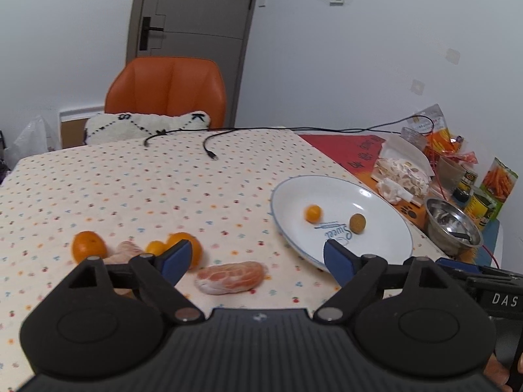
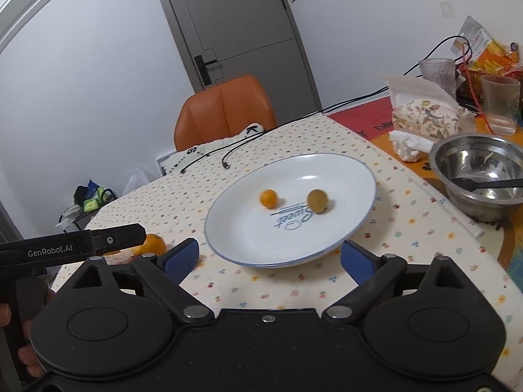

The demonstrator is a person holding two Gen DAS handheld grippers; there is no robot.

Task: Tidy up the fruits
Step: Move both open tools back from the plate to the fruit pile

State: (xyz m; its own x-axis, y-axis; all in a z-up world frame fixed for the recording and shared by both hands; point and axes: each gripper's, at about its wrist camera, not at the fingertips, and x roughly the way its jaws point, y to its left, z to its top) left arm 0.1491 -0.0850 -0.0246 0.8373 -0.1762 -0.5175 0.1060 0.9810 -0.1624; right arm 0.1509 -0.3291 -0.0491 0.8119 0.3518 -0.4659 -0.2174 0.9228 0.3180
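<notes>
Both hand-held grippers spread, empty.
Peeled segment (image 1: pixel 230 277) soft: left hand-held gripper (image 1: pixel 255 259) may crush it; plate (image 2: pixel 346 228) fruit rolls.

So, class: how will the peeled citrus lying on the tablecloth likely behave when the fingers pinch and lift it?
The peeled citrus shows bare, pale segments, so it is probably soft and may squash or split under a firm squeeze. It lies long and flattish, so it is unlikely to roll. Its membrane may be slippery.

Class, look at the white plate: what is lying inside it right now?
Inside the white plate lie a small orange fruit and a brownish round fruit, apart, beside printed blue lettering. Nothing hides its inside.
</notes>
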